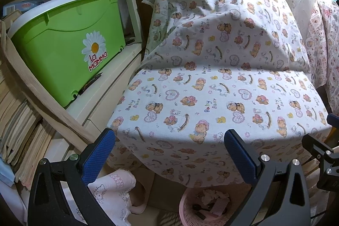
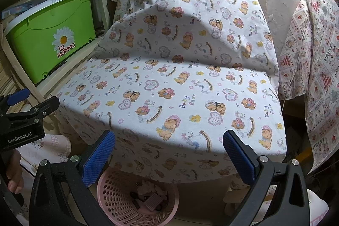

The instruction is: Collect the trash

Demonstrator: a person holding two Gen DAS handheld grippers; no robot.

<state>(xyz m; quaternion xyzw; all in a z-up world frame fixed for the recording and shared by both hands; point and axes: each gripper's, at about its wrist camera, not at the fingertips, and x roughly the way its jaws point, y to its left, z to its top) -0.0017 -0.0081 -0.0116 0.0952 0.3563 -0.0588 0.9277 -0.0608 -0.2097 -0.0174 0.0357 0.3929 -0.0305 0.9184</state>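
A pink perforated basket (image 2: 135, 198) stands on the floor below the front edge of a table covered with a bear-print cloth (image 2: 173, 82). It holds crumpled paper and small scraps (image 2: 151, 190). It also shows in the left wrist view (image 1: 203, 207). My right gripper (image 2: 169, 154) is open and empty, above the basket at the table's front edge. My left gripper (image 1: 169, 154) is open and empty, over the cloth's front edge (image 1: 190, 103), left of the right gripper. The left gripper's body shows in the right wrist view (image 2: 25, 120).
A green lidded bin (image 1: 67, 43) sits on a white shelf at the left, with stacked books (image 1: 19, 120) below. A pink Hello Kitty cloth (image 1: 114, 194) lies left of the basket. Printed fabric (image 2: 317, 77) hangs at the right.
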